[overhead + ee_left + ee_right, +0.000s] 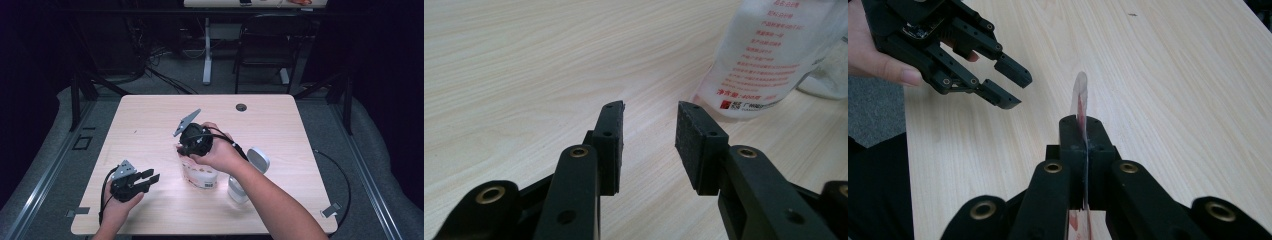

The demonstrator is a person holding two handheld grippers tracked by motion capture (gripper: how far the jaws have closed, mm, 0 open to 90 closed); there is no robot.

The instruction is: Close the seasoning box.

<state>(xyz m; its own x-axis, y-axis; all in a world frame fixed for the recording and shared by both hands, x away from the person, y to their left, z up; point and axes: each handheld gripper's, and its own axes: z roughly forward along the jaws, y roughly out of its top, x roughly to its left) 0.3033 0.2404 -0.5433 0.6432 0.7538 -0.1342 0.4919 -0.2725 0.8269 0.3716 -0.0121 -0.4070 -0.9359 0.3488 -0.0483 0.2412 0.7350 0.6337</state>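
The right gripper (1082,150) pinches the flat top edge of a clear plastic pouch with red print (201,176), which stands upright near the middle of the pale wooden table (150,115). At eight o'clock from the pouch, the left gripper (150,178) rests with its jaws apart, holding nothing.

I'm at a pale wood-grain counter (280,125) with a round cable hole (241,107) near its far edge. Grey carpeted floor (375,150) surrounds it. Beyond stands a black chair (265,45) beside a white desk leg (207,50), cables (165,55) tangled underneath. The room lies dim, its edges falling into darkness.
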